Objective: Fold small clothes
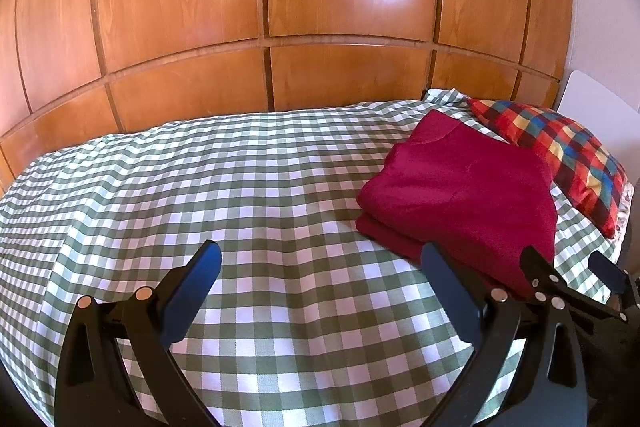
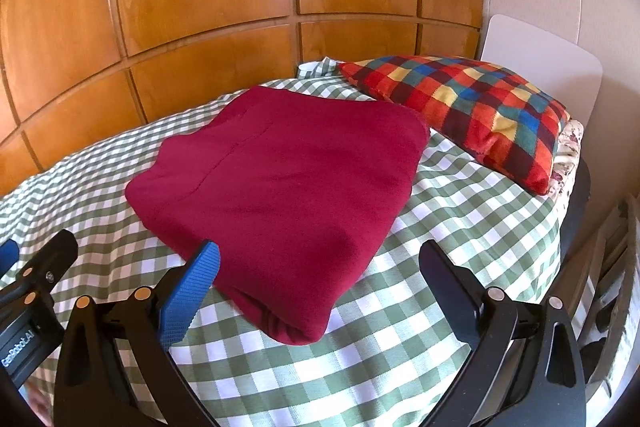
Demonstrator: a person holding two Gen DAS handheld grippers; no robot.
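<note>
A dark red garment (image 1: pixel 464 195) lies folded in a neat thick stack on the green-and-white checked bed cover (image 1: pixel 240 187). In the right wrist view the red garment (image 2: pixel 280 183) fills the middle. My left gripper (image 1: pixel 320 259) is open and empty, over bare cover to the left of the garment. My right gripper (image 2: pixel 320 259) is open and empty, its jaws wide apart just above the garment's near corner; it does not touch the cloth. The right gripper also shows at the right edge of the left wrist view (image 1: pixel 568 267).
A multicoloured checked pillow (image 2: pixel 468 111) lies behind the garment by a white headboard (image 2: pixel 552 67). Wooden wardrobe panels (image 1: pixel 280 7) run along the bed's far side. The bed's right edge (image 2: pixel 564 211) drops off to furniture below.
</note>
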